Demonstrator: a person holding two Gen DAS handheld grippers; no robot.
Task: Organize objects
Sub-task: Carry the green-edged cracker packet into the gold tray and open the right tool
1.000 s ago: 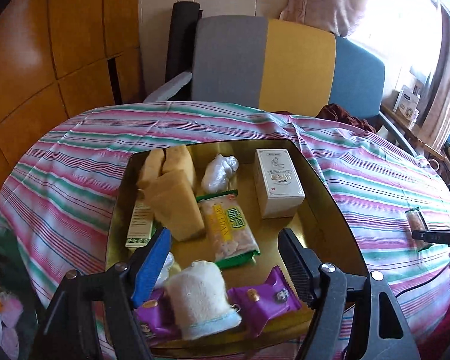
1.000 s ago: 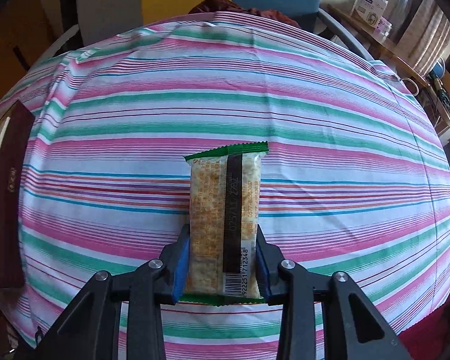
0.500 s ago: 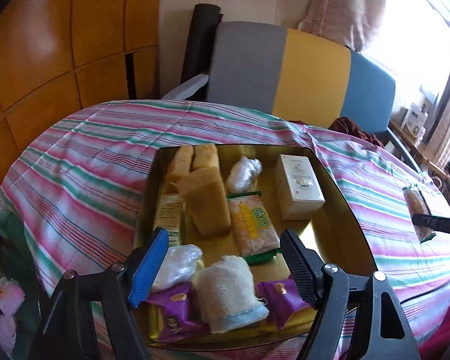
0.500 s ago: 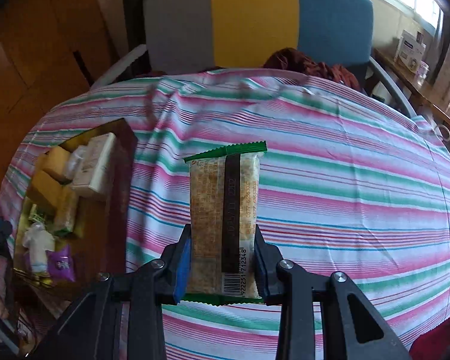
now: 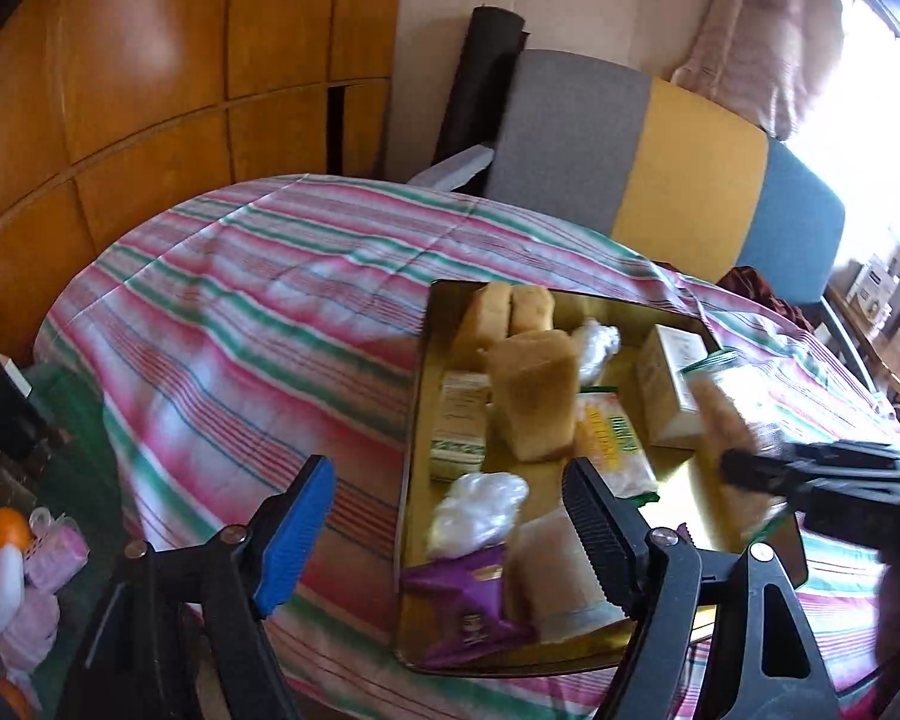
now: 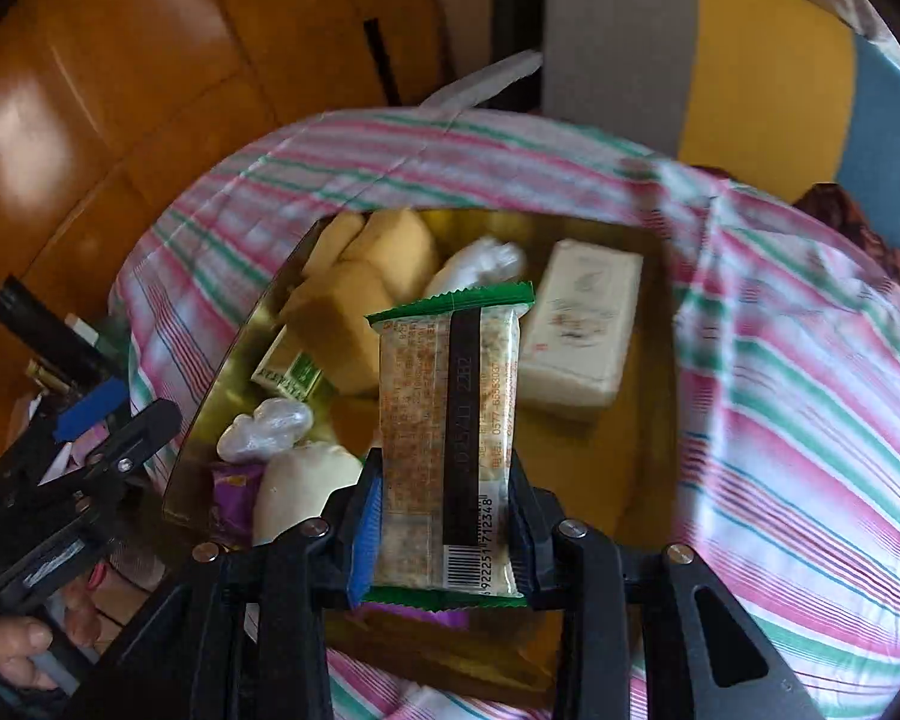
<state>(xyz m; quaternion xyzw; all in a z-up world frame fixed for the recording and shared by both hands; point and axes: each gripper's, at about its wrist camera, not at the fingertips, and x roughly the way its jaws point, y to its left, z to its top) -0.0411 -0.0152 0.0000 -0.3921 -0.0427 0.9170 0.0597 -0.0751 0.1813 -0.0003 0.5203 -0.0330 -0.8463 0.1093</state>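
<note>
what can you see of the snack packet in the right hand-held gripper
The snack packet is a long clear plastic wrapper with green crimped ends, a dark strip down its back, printed text and a barcode near the bottom. Pale, grainy food shows through. It stands upright, its lower part pinched at both sides by the right hand-held gripper, held above the gold tray without touching what lies in it.

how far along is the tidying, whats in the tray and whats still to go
Mostly done: the gold tray already holds sponge blocks, a white box, purple packets and wrapped items. In hand: the right gripper is shut on a green-edged snack packet above the tray, not yet released. The left gripper is open and empty, its jaws just opening. Nothing else loose shows on the cloth.
</note>
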